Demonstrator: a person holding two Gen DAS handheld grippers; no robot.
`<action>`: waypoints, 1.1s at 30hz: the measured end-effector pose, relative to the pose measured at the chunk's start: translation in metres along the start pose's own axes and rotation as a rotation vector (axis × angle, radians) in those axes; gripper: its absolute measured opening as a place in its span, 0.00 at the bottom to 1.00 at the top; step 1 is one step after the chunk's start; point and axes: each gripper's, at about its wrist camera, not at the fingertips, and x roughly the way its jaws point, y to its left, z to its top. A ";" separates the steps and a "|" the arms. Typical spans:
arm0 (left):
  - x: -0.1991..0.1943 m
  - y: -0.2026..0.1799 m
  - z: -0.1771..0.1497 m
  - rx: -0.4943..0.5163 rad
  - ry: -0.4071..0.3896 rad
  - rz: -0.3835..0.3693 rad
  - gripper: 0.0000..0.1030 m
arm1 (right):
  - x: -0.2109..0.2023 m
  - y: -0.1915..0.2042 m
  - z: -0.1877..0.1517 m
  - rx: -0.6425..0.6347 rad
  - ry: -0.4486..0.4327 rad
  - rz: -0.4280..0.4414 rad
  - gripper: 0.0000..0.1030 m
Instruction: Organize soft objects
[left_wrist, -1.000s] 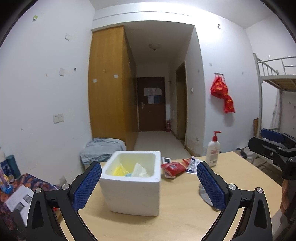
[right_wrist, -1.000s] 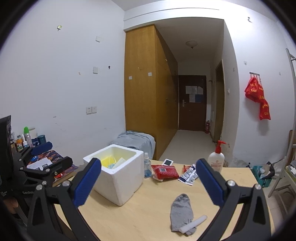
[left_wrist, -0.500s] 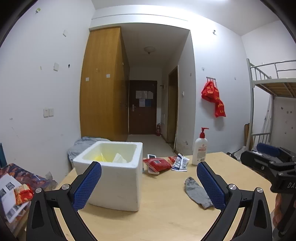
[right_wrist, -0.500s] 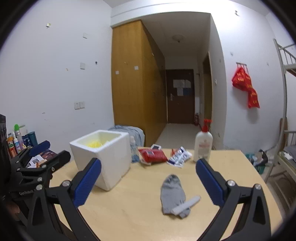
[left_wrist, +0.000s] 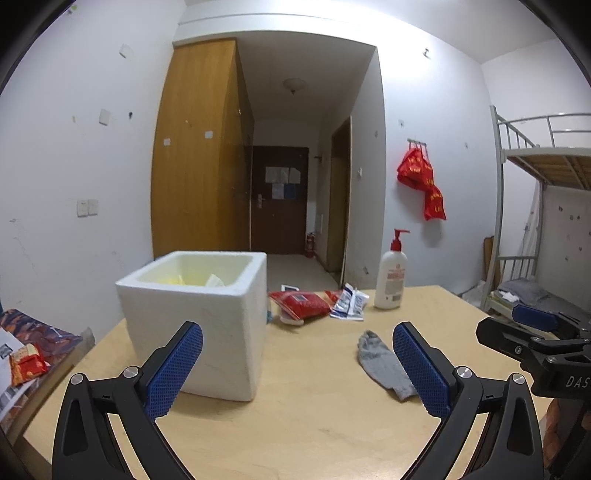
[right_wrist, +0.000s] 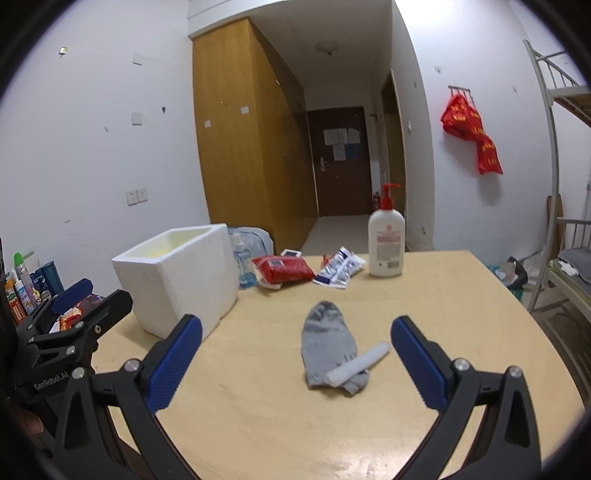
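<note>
A gray sock (right_wrist: 328, 345) lies flat on the wooden surface (right_wrist: 443, 332). A small white roll (right_wrist: 358, 364) rests across the end of the sock that is nearest the right wrist camera. All around the sock the surface is bare wood, so there is open room on every side of it.

The right tongs (right_wrist: 295, 352) are spread wide and hold nothing. In the right wrist view the sock sits in the gap between the two blue pads (right_wrist: 175, 363), but the tongs are above the surface and do not touch the sock.

The left tongs (left_wrist: 297, 365) are spread wide too, and they are empty. They sit to the left of the sock, in front of a white foam box (left_wrist: 199, 325). One blue pad in the left wrist view covers part of the sock's near end.

The white foam box stands left of the sock, well apart from it, near the left edge of the surface. Its top is open, and something yellow and white shows inside.

Behind the sock, near the far edge, are a red packet (right_wrist: 282, 268), a white and blue packet (right_wrist: 340, 271) and a white pump bottle (right_wrist: 386, 240) with a red top. A small clear bottle (right_wrist: 243, 267) stands just beside the box.

Right of the sock the surface stays bare up to its right edge. Past that edge is a metal bunk bed (left_wrist: 535, 177).
</note>
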 end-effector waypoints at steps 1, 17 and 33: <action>0.003 -0.003 -0.002 0.005 0.008 -0.007 1.00 | 0.001 -0.002 -0.001 0.009 0.006 -0.004 1.00; 0.059 -0.039 -0.010 0.049 0.127 -0.124 1.00 | 0.023 -0.050 -0.015 0.094 0.115 -0.117 1.00; 0.108 -0.061 -0.014 0.110 0.242 -0.165 1.00 | 0.075 -0.080 -0.022 0.170 0.284 -0.077 0.79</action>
